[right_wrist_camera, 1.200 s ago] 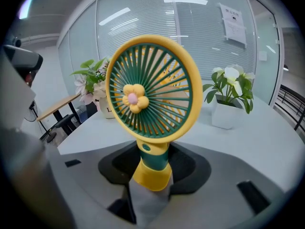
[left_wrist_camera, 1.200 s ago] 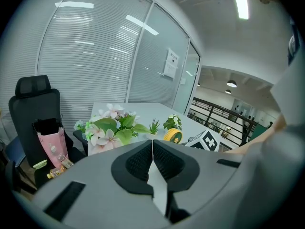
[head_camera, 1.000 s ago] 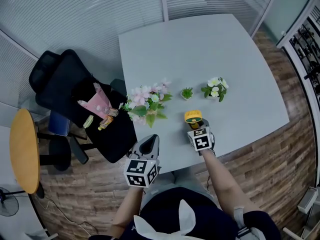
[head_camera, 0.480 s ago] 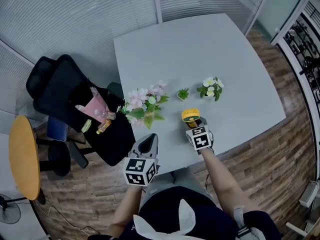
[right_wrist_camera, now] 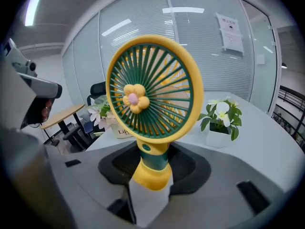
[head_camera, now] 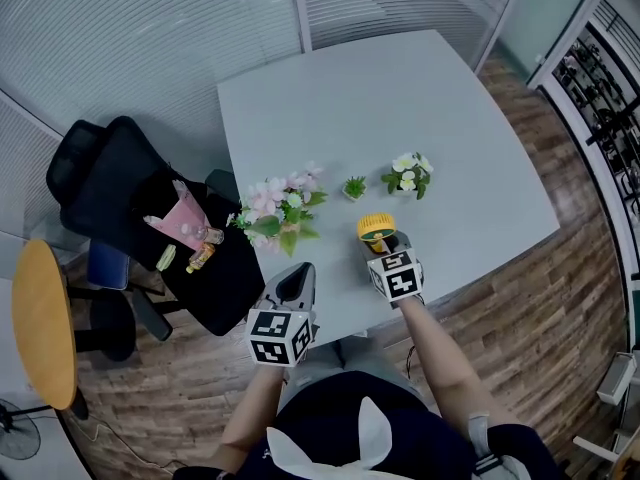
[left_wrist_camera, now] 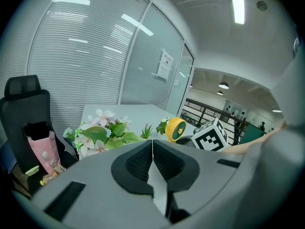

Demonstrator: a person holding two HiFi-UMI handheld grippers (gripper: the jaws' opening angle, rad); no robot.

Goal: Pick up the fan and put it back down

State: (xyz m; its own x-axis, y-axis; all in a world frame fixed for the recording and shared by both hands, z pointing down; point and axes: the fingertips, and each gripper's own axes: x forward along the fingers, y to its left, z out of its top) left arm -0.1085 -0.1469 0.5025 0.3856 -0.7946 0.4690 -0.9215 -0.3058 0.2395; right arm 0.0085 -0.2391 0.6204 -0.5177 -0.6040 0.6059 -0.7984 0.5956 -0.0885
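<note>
Fan (right_wrist_camera: 152, 104) — its yellow-and-green handle is clamped between the jaws of the right gripper (right_wrist_camera: 151, 173), with the head upright. Over the last second it has risen off the table (head_camera: 400, 98), so the pick-up looks done and only the set-down remains. The left gripper (left_wrist_camera: 152, 149) hangs by the table's near edge, jaws together on nothing. Beyond the fan stand 3 plants: pink flowers (head_camera: 278, 208) to the left, a small green plant (head_camera: 354, 187) and a white-flowered pot (head_camera: 405, 175). Bare tabletop lies beneath the fan and to its right — ample room, though the near edge is close.
</note>
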